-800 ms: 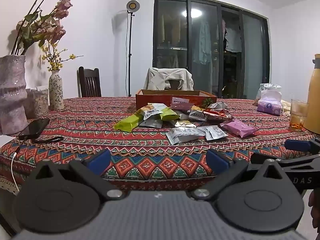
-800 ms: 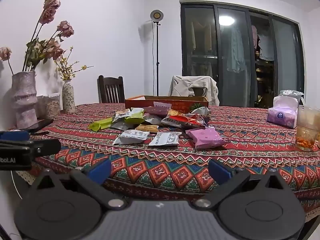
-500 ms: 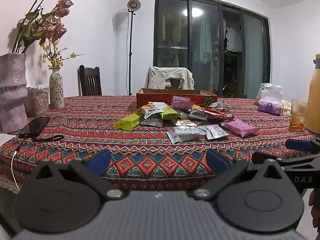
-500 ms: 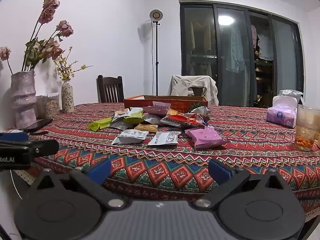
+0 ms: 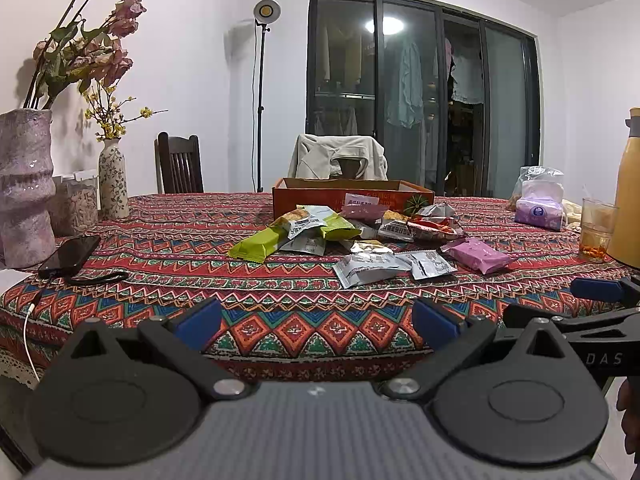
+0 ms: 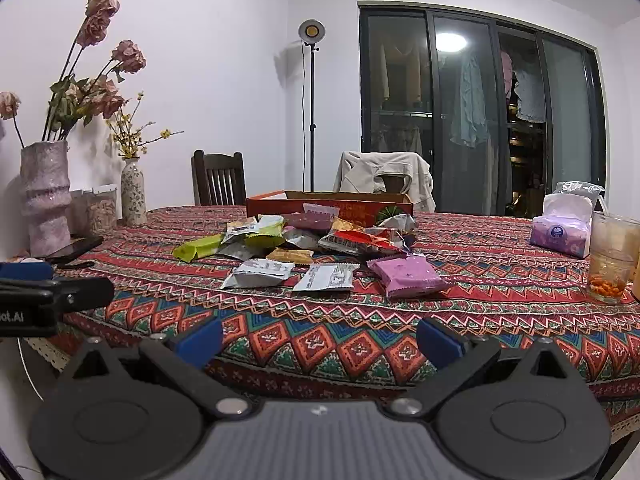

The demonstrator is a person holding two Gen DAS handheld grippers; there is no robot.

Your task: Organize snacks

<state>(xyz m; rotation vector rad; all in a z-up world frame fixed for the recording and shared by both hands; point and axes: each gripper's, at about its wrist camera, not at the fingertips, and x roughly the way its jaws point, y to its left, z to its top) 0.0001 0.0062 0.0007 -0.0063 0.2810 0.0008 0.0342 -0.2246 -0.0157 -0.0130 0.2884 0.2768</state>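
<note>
Several snack packets lie in a loose heap mid-table: a green bar (image 5: 256, 243), a silver pack (image 5: 370, 266), a pink pack (image 5: 478, 255) and a red pack (image 6: 360, 242). Behind the heap stands a shallow orange cardboard box (image 5: 320, 196). My left gripper (image 5: 316, 322) is open at the near table edge, well short of the snacks, with nothing between its blue pads. My right gripper (image 6: 319, 339) is open too and also holds nothing. Each gripper shows at the side of the other's view.
A patterned cloth covers the table (image 5: 280, 320). At the left stand a large vase (image 5: 26, 188), a small vase (image 5: 113, 178) and a phone (image 5: 70, 254) with cable. At the right are a tissue pack (image 6: 562, 230), a glass (image 6: 610, 262) and a yellow flask (image 5: 628, 188). Chairs stand behind.
</note>
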